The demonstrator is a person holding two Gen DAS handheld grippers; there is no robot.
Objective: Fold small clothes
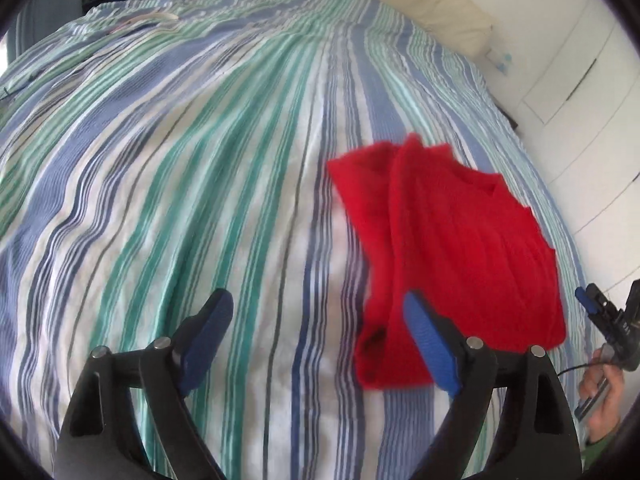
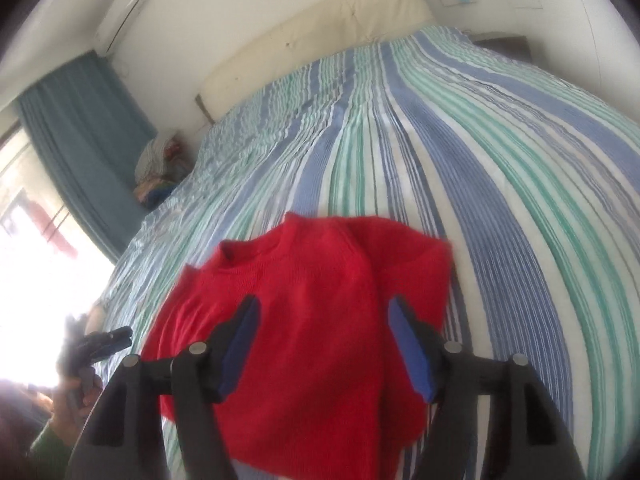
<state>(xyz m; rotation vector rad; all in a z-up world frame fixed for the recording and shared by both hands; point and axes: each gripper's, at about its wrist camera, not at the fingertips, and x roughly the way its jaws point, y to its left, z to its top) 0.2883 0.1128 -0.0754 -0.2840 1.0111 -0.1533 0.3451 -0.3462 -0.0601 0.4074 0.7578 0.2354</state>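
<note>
Red knitted sweater (image 2: pixel 304 320), partly folded, lies on the bed's striped blue, green and white cover (image 1: pixel 180 184) near a cream padded headboard (image 2: pixel 312 36), with the left gripper (image 1: pixel 316 312) and right gripper (image 2: pixel 320 316) both spread wide, holding nothing.

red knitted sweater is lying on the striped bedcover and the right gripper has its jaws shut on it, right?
Not quite. The right gripper has its jaws open, holding nothing, as the right wrist view shows. The red knitted sweater does lie on the striped bedcover.
</note>
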